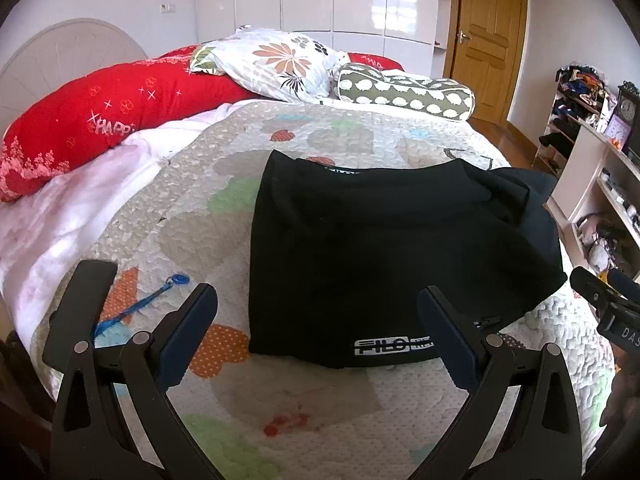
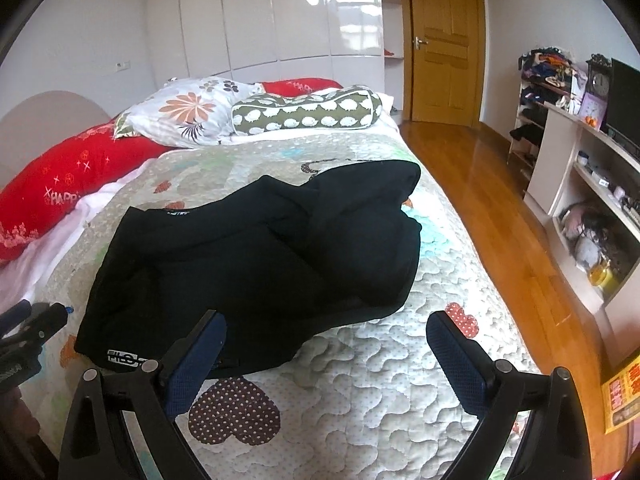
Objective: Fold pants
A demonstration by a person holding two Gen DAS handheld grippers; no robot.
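Left wrist view: one pair of black pants [image 1: 384, 260] lies in a folded bundle on the quilted bedspread [image 1: 224, 184], its near edge showing one white printed logo [image 1: 390, 347]. The left gripper [image 1: 318, 330] hovers above the quilt at that near edge, jaws spread wide with nothing between them; both blue-padded fingers [image 1: 188, 332] are clear of the cloth. One blue strap with a round tag [image 1: 140, 304] lies on the quilt to the left of the pants. At the head of the bed are three cushions: one red [image 1: 100, 108], one floral [image 1: 276, 60], one olive bolster with white shapes [image 1: 404, 90]. The right gripper's tip [image 1: 604, 292] shows at the right edge.

Right wrist view: the same single pants [image 2: 260, 256] bundle sits across the middle of the bedspread [image 2: 360, 360], rumpled higher at its far right end. The right gripper [image 2: 326, 348] is also open wide and holds nothing; its left pad [image 2: 200, 356] overlaps the near hem in the picture, though I cannot tell whether it touches. One wooden door [image 2: 444, 40] stands behind, and one clock [image 2: 600, 80] on the shelving to the right.
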